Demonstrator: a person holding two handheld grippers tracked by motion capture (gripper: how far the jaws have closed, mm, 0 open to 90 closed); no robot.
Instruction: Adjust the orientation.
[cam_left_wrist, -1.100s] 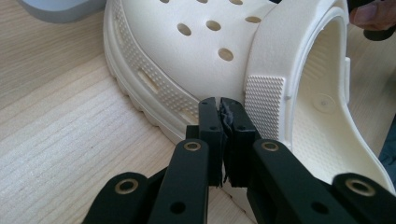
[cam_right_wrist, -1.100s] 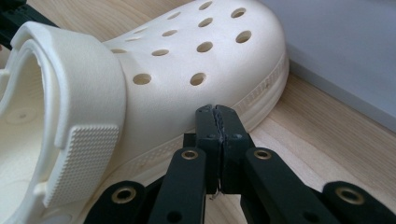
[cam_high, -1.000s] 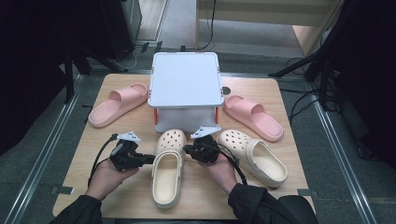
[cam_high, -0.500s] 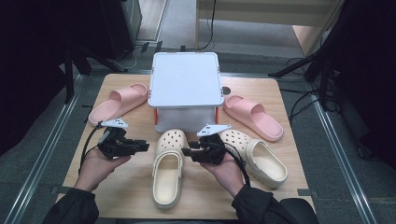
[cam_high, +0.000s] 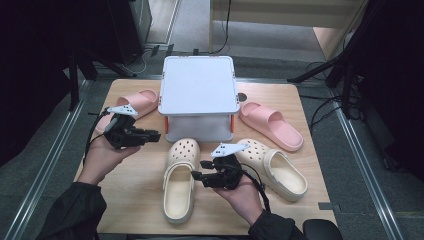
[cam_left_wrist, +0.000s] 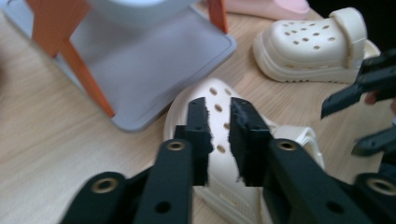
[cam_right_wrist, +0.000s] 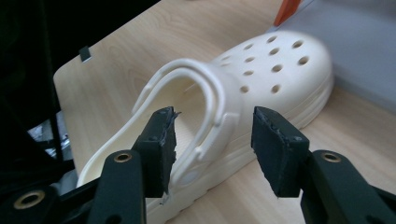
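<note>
While lifted clear of the near cream clog (cam_high: 179, 181), left gripper (cam_high: 152, 135) jaws narrowly apart and closing, right gripper (cam_high: 196, 176) jaws wide and opening, both empty.

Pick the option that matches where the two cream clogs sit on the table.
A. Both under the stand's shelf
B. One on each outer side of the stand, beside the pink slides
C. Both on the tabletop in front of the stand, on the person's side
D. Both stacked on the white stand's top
C: in the high view the left cream clog and the right cream clog lie on the wood nearer the person than the white stand.
</note>
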